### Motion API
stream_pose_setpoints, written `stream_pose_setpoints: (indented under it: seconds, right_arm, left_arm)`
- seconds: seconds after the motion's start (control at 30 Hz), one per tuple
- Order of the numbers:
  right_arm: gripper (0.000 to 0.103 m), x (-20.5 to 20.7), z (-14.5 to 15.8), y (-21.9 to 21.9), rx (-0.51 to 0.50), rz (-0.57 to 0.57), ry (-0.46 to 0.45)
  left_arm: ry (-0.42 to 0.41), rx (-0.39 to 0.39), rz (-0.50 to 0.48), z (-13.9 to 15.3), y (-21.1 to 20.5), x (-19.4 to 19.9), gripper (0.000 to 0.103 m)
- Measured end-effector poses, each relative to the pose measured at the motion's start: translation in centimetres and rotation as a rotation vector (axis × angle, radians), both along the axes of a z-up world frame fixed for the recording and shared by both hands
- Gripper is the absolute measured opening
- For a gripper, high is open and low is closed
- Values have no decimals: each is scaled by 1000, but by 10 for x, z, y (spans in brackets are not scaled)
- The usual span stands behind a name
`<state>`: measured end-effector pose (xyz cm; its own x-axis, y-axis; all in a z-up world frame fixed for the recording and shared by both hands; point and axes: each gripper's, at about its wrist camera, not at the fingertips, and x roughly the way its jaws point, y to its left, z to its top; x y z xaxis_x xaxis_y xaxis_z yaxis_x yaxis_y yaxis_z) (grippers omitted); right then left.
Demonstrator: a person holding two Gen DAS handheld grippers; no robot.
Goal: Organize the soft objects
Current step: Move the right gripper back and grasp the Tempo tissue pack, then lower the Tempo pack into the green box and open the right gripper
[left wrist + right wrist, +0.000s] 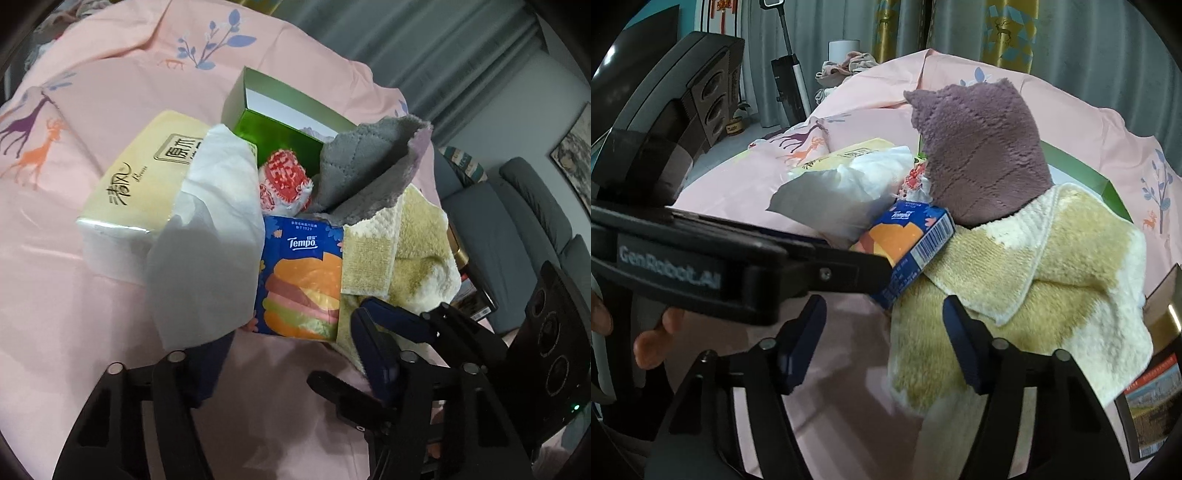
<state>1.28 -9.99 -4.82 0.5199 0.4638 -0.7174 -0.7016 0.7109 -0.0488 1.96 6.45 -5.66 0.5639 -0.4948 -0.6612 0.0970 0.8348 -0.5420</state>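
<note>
I see a fluffy yellow towel, a glossy plastic-wrapped tissue pack, and smooth pink cotton bedding.

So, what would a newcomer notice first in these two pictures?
Probably the heap of soft things on the pink bedsheet: a yellow towel on the right, with a grey cloth standing up behind it. In the middle lies a blue tissue pack, beside a white tissue hanging out of a yellow tissue packet.

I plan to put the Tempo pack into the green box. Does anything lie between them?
Yes. The red-and-white cloth and the grey cloth lie between the Tempo pack and the green box.
</note>
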Motion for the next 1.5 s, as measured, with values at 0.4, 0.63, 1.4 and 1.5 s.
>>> stream_pose_setpoints:
  seconds: [0.4,0.63,1.4,1.5]
  right_arm:
    - [39,16,-5,14,-1,26,29]
    - [35,2,15,4,36,-9,16]
    - [35,-7,99,-86,132,-200,-226]
    - [35,17,109,-87,163,-211,-232]
  left_arm:
    - [47,-69,-4,-9,8,15,53]
    - [11,-18,-23,18,-9,-4,53]
    - [-155,52,-220,120,-102,23,53]
    - [-172,70,-217,130,-103,41,53]
